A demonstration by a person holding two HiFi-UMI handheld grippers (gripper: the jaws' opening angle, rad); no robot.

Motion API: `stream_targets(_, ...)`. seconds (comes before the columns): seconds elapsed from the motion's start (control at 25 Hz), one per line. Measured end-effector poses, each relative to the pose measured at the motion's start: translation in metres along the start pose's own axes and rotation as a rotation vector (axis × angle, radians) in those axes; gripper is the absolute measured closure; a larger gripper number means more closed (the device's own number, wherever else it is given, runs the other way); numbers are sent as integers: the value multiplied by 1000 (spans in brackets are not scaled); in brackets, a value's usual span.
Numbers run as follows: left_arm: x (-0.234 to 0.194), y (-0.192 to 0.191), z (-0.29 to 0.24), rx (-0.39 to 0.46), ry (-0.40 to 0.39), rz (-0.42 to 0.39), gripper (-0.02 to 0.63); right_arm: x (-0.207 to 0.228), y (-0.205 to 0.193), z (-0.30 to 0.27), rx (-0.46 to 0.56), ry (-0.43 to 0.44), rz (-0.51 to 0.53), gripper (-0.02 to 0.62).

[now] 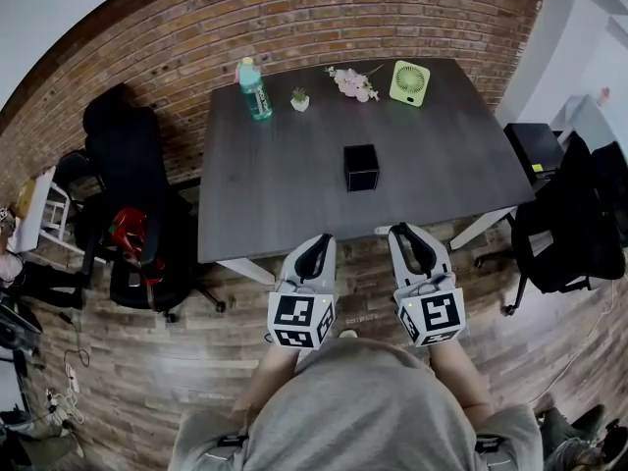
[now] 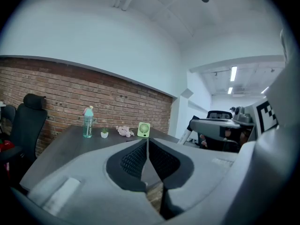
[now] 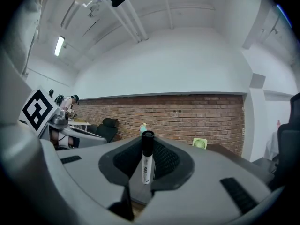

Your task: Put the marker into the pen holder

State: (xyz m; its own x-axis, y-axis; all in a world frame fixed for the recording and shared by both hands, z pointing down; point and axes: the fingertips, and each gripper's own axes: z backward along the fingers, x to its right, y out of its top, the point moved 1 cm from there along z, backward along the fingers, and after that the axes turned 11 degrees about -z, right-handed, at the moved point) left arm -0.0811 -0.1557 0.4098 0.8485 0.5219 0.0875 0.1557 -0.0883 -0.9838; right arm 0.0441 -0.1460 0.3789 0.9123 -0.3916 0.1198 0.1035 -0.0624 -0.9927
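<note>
The pen holder (image 1: 361,167), a small black cube, stands near the middle of the dark grey table (image 1: 265,194). Both grippers hover side by side over the brick-pattern floor just short of the table's near edge, pointing at it. My right gripper (image 1: 410,232) (image 3: 149,142) is shut on a white marker (image 3: 146,165) with a black cap, held upright between its pads. My left gripper (image 1: 316,241) (image 2: 148,142) is to its left, pads meeting at the tips with nothing between them. The marker does not show in the head view.
Along the table's far edge stand a teal water bottle (image 1: 254,88), a small potted plant (image 1: 299,99), pink flowers (image 1: 353,83) and a green fan (image 1: 409,82). A black office chair (image 1: 128,165) sits left of the table; black bags (image 1: 564,224) are to the right.
</note>
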Motion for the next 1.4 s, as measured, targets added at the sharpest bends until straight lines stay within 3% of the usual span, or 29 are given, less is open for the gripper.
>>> stream_targets(0.84, -20, -4, -34, -16, 10, 4, 580, 18, -1, -37, 6, 9, 1, 526)
stream_targets(1.4, -49, -14, -90, -52, 57, 26, 580, 61, -4, -104, -11, 41, 11, 527)
